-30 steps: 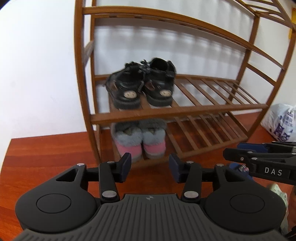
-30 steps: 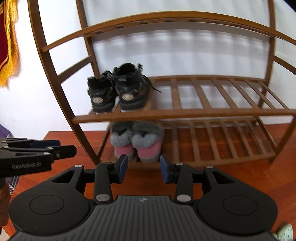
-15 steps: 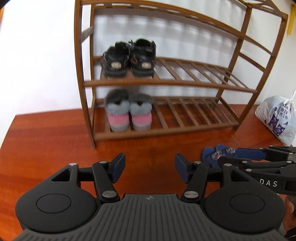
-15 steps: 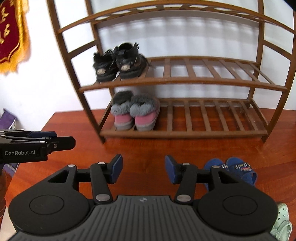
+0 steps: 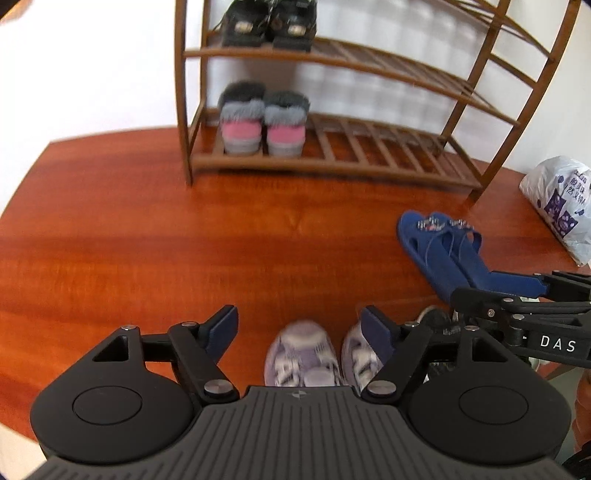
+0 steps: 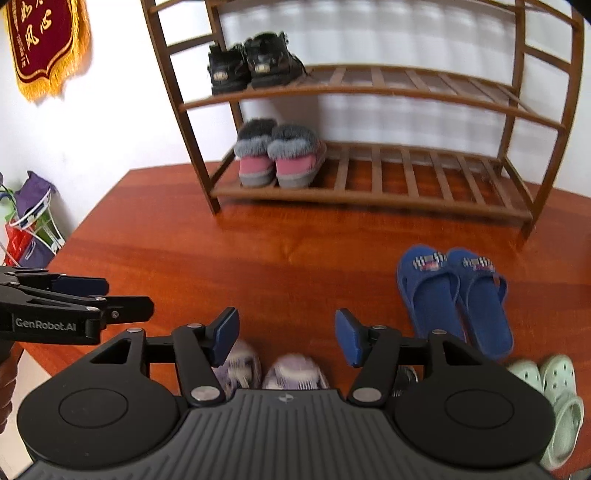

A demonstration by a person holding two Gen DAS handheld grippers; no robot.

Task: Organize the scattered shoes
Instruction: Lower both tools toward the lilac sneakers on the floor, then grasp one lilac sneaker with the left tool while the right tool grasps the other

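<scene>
A wooden shoe rack [image 5: 332,162] [image 6: 369,195] holds black shoes [image 5: 269,22] [image 6: 251,62] on a middle shelf and pink fur-lined slippers [image 5: 262,125] [image 6: 277,158] on the bottom one. On the red-brown floor lie lilac sneakers [image 5: 303,350] [image 6: 291,373], blue sandals [image 5: 439,243] [image 6: 454,291] and pale green clogs [image 6: 554,391]. My left gripper [image 5: 299,328] hovers over the sneakers with its jaws opening and nothing between the pads. My right gripper [image 6: 284,332] is just above the same sneakers, its jaws also opening and holding nothing. A dark shoe [image 5: 436,321] peeks out beside the sneakers.
A white plastic bag [image 5: 561,206] lies on the floor at the right of the rack. A red pennant with gold fringe [image 6: 44,44] hangs on the wall, and coloured bags [image 6: 29,221] stand at the left. Bare floor [image 5: 147,240] stretches in front of the rack.
Both grippers have pulled back from the rack and tipped down toward the floor, bringing the sneakers, sandals and clogs into view. Both pairs of jaws have spread wider.
</scene>
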